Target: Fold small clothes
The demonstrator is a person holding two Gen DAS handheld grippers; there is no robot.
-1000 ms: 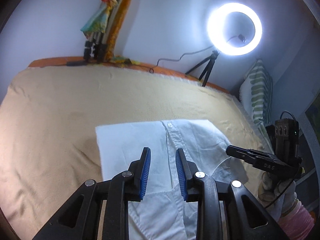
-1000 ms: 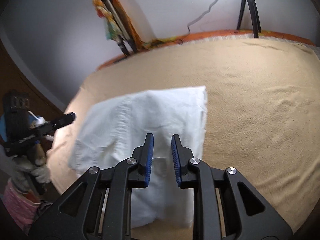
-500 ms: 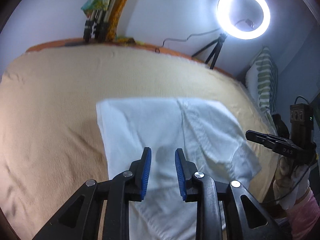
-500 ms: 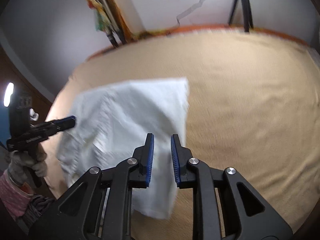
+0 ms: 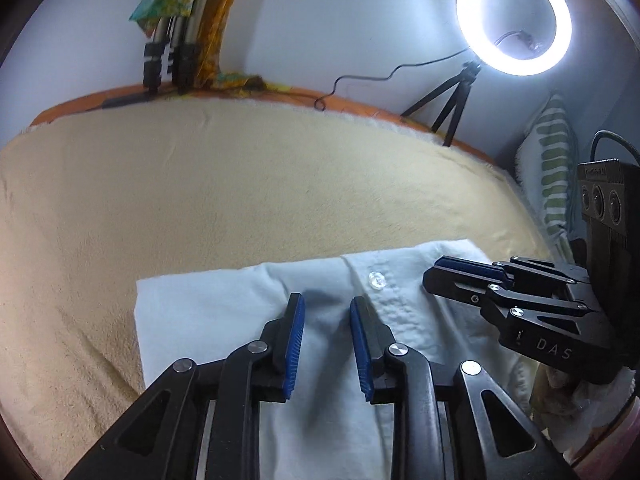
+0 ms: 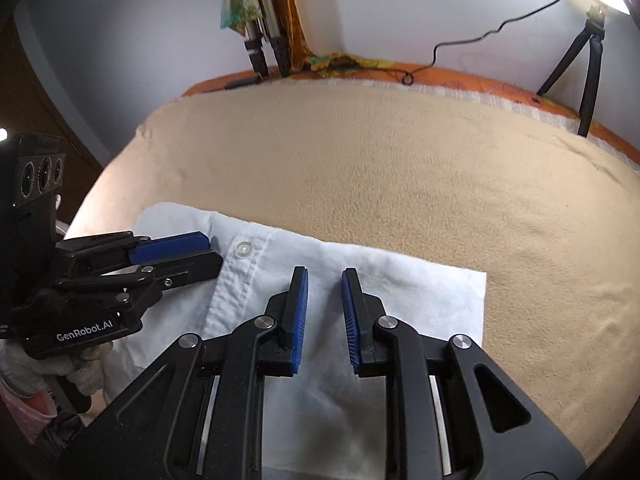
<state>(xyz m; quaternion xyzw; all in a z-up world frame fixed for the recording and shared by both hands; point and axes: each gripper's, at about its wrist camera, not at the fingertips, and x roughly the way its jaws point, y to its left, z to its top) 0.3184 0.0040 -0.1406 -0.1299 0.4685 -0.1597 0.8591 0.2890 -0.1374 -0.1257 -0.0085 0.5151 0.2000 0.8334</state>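
The white button-up shirt (image 5: pixel 224 320) is seen lying flat on the tan blanket (image 5: pixel 200 200) of the bed, near the blanket's front edge, already folded into a rough rectangle. Taking its clear button (image 5: pixel 377 280) as the landmark, the left gripper (image 5: pixel 326 334) is held over the cloth just left of the button and its placket, and the right gripper (image 6: pixel 324 312) just right of it; neither is clearly nearer. Both pairs of jaws are seen slightly apart with nothing between them. The shirt's far folded edge runs side to side just beyond the button, and the long axis seems to run from there back toward the person, though the near end is hidden beneath the grippers.
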